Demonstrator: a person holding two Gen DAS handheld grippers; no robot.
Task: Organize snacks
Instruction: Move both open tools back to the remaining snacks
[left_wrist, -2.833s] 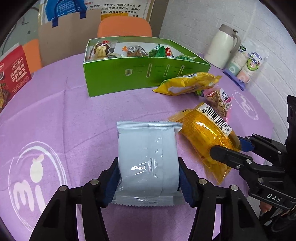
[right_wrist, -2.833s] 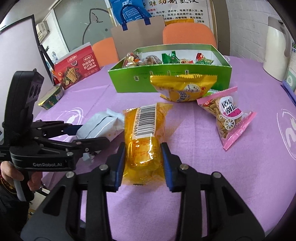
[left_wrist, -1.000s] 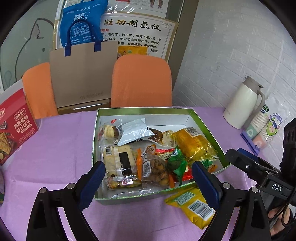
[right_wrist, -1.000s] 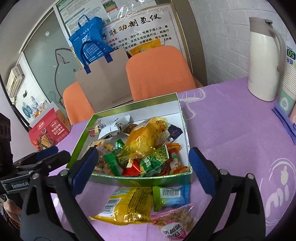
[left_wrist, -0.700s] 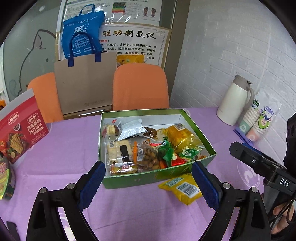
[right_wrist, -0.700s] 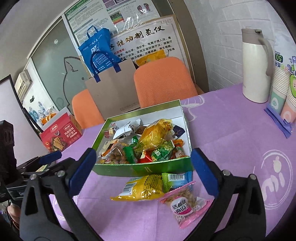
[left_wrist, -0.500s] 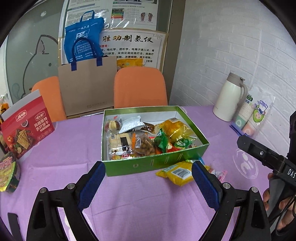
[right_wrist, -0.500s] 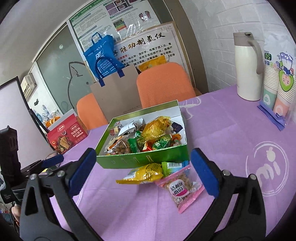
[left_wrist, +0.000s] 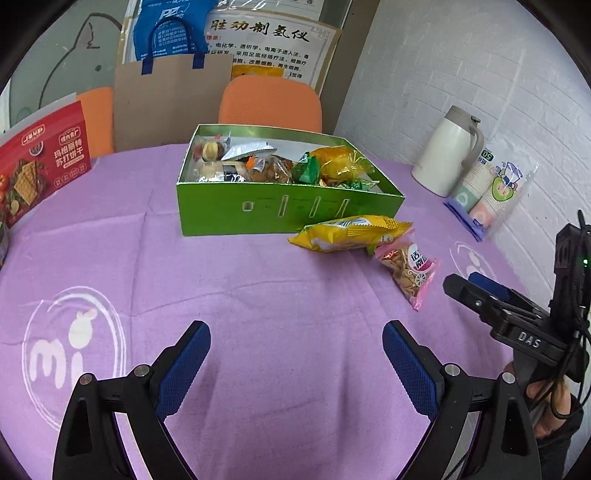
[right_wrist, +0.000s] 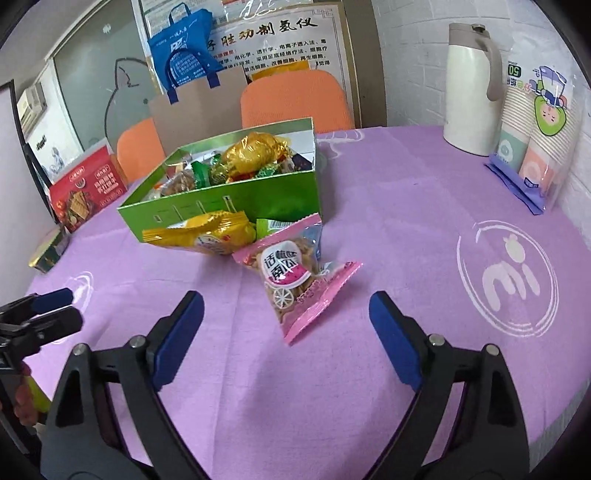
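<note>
Both packets now lie in the green box (left_wrist: 288, 214), grippers empty

Count, this moment:
- Green box (left_wrist: 280, 210): 1, ahead of both grippers, heaped with wrapped snacks; number inside not countable.
- Loose packets in front of the box: 3. Yellow packet (left_wrist: 351, 233), pink packet (right_wrist: 295, 280) nearest the right gripper's fingers, small green packet (right_wrist: 271, 224) partly hidden.
- Orange chairs (left_wrist: 269, 101): 2.
- White jug (left_wrist: 443, 151): 1.
- Sleeves of paper cups (left_wrist: 487, 192): 2.
- Red biscuit box (left_wrist: 40, 155): 1.
</note>
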